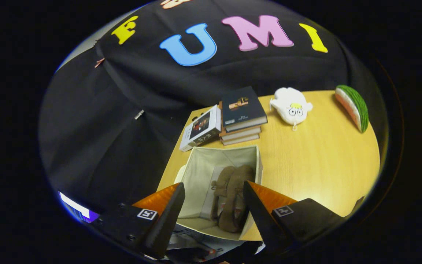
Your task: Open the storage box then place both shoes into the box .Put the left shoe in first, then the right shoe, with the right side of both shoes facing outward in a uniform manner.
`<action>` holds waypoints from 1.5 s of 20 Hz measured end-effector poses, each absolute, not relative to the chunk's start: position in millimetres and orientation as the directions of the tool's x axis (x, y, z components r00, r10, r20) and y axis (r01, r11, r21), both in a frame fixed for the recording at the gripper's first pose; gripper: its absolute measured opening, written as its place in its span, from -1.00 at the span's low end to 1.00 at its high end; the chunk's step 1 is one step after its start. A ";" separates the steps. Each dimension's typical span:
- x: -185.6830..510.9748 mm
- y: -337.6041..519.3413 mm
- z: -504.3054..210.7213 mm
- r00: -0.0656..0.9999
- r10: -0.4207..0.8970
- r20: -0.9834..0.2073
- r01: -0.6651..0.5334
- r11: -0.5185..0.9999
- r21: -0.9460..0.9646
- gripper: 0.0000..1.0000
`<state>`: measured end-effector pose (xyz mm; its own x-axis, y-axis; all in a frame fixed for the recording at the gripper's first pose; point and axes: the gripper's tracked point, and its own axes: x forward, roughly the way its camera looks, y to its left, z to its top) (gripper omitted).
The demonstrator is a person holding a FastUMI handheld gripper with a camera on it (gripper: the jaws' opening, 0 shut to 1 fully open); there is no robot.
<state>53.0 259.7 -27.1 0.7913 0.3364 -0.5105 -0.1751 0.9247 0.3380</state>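
Gripper view looks down into the open box (221, 161) on the table (317, 165). Both brown shoes (231, 196) lie inside, side by side, against the right wall. Gripper (214, 203) hangs above the near rim, fingers spread wide, holding nothing. Job looks about done. Could still go wrong: bumping the soft box wall with a finger (167, 212) and tipping the shoes out of line. Far off sit books (242, 110), a white toy (291, 105) and a melon slice toy (354, 106).
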 end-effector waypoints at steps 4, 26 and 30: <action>40.7 205.3 4.0 0.864 0.253 -0.435 -0.171 0.961 0.219 0.96; 46.3 -108.1 87.4 0.996 0.008 0.089 -0.002 0.998 -0.062 0.96; 47.2 -114.6 72.4 0.998 0.027 0.063 -0.023 0.998 -0.063 0.97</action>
